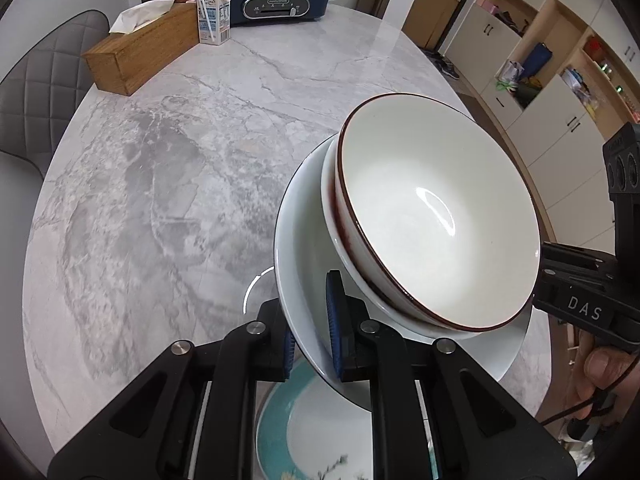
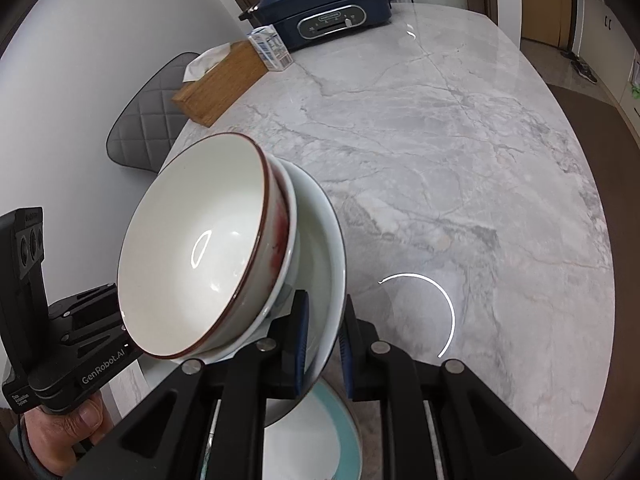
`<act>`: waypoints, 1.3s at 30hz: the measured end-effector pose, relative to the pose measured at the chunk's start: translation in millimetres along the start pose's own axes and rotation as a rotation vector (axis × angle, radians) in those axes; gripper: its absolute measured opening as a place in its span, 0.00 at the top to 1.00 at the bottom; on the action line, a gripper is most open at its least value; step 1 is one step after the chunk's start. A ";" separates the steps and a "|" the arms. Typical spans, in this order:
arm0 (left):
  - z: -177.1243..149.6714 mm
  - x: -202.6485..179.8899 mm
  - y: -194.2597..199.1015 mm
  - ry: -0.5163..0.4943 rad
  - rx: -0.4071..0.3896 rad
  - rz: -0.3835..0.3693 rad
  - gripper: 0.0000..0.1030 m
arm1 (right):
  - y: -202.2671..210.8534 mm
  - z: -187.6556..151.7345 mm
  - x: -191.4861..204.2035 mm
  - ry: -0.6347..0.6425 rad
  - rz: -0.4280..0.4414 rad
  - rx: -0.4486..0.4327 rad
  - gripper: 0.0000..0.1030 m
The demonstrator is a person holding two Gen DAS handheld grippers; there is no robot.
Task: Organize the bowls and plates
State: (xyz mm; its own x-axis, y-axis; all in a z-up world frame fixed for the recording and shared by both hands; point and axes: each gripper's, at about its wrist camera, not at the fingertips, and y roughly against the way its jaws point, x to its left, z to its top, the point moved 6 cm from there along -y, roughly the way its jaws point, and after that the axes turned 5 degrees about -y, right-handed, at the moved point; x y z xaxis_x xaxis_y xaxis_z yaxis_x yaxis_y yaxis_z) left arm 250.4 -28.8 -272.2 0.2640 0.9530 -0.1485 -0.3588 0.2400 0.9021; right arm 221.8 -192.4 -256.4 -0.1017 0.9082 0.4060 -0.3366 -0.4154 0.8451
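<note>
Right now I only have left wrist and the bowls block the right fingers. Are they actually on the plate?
Observer: Yes. The right gripper is shut on the plate, one finger on each face of its rim.
Operator: Do the bowls touch those fingers?
Observer: The bowls sit right beside the inner finger. I cannot tell whether they touch.
Operator: Does the teal plate reach under that side too?
Observer: Yes. The teal plate shows directly below the right fingers, under the lifted plate's edge.
</note>
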 end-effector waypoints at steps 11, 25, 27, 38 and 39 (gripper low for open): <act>-88.3 -22.9 34.0 -0.013 0.038 -0.048 0.88 | 26.1 -80.0 16.7 -0.023 -0.026 0.028 0.84; -139.5 -25.2 17.1 -0.030 0.087 -0.053 0.88 | 8.0 -139.4 8.1 -0.073 -0.047 0.063 0.84; -144.2 -23.6 13.6 -0.022 0.092 -0.052 0.88 | 4.2 -144.5 7.8 -0.075 -0.052 0.067 0.84; -149.1 -17.3 2.1 -0.015 0.088 -0.037 0.88 | -6.3 -152.1 5.1 -0.064 -0.070 0.052 0.84; -149.3 -17.1 1.0 -0.019 0.091 -0.033 0.89 | -6.9 -151.8 5.4 -0.058 -0.073 0.051 0.84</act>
State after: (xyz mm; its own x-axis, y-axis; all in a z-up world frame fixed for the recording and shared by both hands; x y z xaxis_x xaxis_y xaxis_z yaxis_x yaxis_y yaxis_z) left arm 111.8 -17.2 -329.2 0.2916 0.9409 -0.1720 -0.2671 0.2528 0.9299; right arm 81.4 -177.0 -312.8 -0.0238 0.9324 0.3607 -0.2928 -0.3515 0.8892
